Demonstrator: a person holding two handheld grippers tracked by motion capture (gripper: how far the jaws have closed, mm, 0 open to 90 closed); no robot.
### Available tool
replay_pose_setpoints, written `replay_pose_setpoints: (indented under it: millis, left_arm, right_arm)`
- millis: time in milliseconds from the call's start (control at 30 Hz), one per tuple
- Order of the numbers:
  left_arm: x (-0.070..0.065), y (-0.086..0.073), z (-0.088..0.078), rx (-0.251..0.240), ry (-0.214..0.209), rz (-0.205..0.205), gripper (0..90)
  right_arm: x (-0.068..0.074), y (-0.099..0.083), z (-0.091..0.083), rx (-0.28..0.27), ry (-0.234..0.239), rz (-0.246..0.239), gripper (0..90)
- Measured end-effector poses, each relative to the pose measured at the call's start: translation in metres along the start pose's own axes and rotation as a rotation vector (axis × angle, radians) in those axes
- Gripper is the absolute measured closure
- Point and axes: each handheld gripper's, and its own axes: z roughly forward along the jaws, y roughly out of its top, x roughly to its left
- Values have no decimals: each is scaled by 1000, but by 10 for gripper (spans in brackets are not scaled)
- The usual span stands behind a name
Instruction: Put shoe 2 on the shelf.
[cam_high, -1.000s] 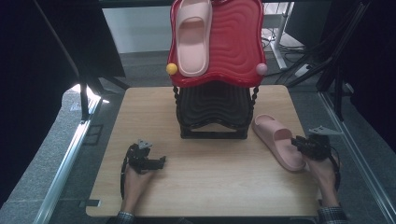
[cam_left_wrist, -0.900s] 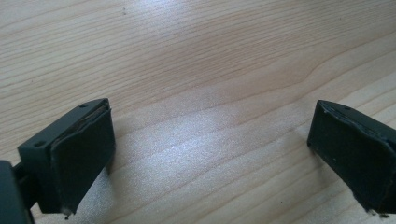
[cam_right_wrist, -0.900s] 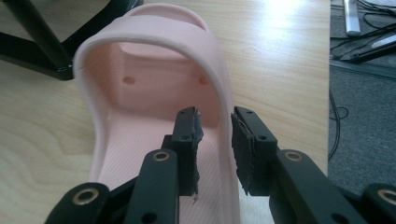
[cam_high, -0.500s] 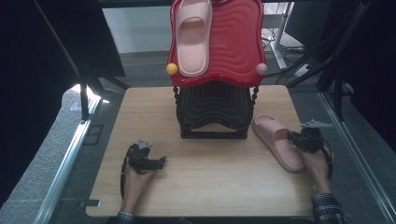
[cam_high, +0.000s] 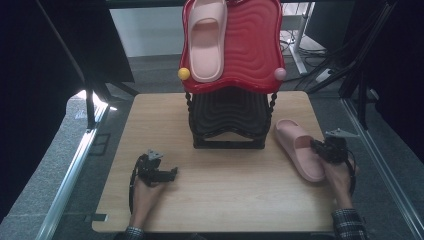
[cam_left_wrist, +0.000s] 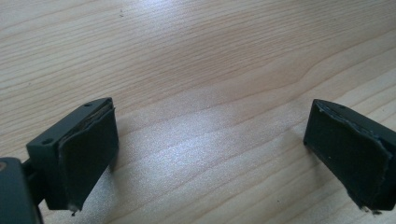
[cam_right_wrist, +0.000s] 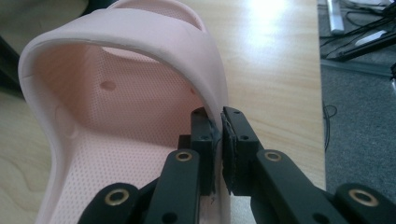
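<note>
The right gripper (cam_right_wrist: 218, 140) has its jaws pinched together on the strap edge of the pink slipper (cam_high: 299, 148), one jaw inside the strap and one outside; that slipper lies on the wooden table (cam_high: 220, 205) just right of the black rack (cam_high: 228, 120). The left gripper (cam_left_wrist: 210, 149) sits low over bare tabletop, jaws wide apart with nothing between them. A second slipper (cam_high: 206, 37) rests on the red tray (cam_high: 252, 50) atop the rack.
</note>
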Motion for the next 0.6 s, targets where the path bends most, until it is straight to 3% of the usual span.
replay_pose_setpoints:
  millis: [400, 433, 567, 600]
  left_arm:
    - [0, 0, 0, 1, 0, -2, 25]
    - [0, 0, 0, 1, 0, -2, 25]
    - [0, 0, 0, 1, 0, -1, 25]
    - [0, 0, 0, 3, 0, 0, 25]
  right_arm:
    - [13, 14, -8, -103, -36, 26, 834]
    - [15, 20, -12, -137, -41, 37, 834]
    - [16, 29, -16, -178, -38, 55, 837]
    - [17, 36, -19, -214, -47, 70, 838]
